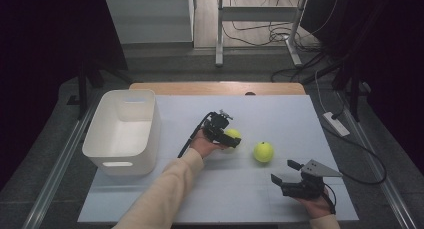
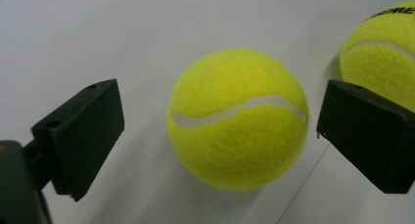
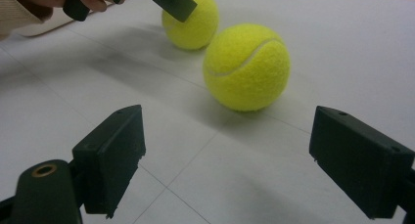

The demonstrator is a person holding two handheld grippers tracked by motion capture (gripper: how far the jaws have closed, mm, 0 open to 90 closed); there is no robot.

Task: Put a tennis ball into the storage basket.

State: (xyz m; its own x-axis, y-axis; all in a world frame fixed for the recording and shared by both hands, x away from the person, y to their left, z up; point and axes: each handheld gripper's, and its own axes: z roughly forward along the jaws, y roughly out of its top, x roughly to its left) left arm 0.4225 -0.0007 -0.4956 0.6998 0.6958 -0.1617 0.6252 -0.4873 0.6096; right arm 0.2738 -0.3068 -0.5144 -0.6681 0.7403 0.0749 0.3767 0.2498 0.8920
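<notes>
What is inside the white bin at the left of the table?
The white bin shows only bare white floor and walls in the high view. Its near wall hides the strip of floor just behind it.

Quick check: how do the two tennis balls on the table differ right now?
The left ball lies between the open jaws of the left tool, pads clear of it; the right ball lies free, apart from both tools. The left ball is farther from the right tool; the right ball lies nearer it. Both are yellow-green, similar in size, resting on the white table.
</notes>
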